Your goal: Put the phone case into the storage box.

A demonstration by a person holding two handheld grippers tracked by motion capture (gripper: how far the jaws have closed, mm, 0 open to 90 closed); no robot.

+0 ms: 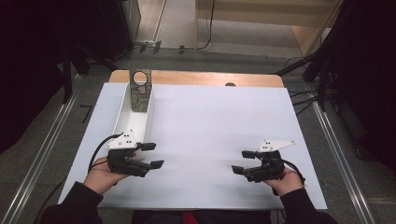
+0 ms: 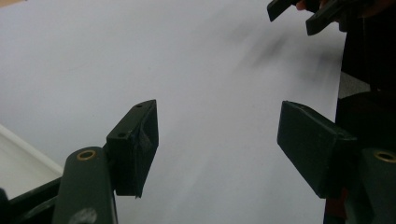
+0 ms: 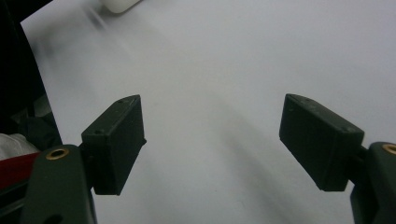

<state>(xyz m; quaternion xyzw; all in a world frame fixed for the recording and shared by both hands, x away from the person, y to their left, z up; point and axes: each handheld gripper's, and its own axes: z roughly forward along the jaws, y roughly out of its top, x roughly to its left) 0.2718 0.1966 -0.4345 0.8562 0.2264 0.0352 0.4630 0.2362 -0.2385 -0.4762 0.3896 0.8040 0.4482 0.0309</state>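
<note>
Holding my left gripper (image 1: 152,155) and right gripper (image 1: 243,161) low over the near part of the white sheet (image 1: 210,121), I keep both sets of jaws spread wide with nothing between them. Just beyond my left gripper, a long white tray (image 1: 133,116) runs toward the far edge, and a dark patterned card with a round hole (image 1: 140,89) leans in its far end.
</note>
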